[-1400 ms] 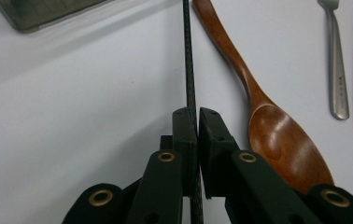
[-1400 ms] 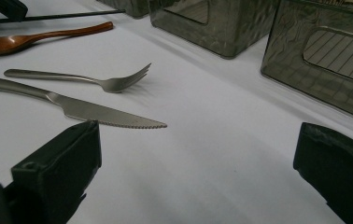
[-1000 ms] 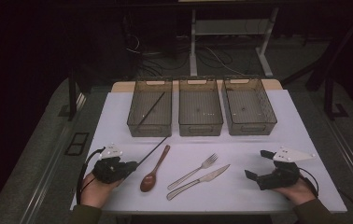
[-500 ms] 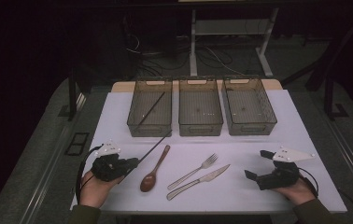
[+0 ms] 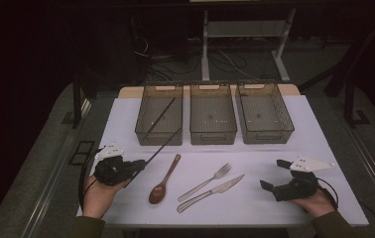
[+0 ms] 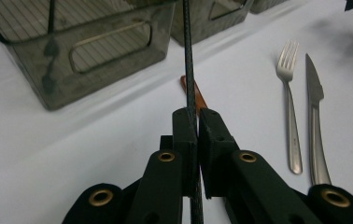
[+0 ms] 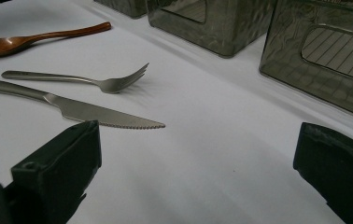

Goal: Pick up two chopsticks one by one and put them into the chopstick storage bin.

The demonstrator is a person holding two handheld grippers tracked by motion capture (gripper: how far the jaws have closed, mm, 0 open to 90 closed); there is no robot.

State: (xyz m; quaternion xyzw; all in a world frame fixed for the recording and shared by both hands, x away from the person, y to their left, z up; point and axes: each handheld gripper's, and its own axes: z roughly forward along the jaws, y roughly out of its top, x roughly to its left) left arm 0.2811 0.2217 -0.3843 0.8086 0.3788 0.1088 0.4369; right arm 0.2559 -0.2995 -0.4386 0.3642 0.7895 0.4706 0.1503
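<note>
While lifted, chopstick [image 5: 161,146] stays in left tongs [image 5: 137,165].

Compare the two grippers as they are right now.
The left gripper is shut on a thin black chopstick, pointing toward the left bin; the right gripper is open and holds nothing. The left sits beside the wooden spoon, the right beside the knife. Both are hand-held, low over the white table.

We are seeing a dim room around the lit white table [image 5: 324,148]; nearby black jaws are blurring in both gripper views.
</note>
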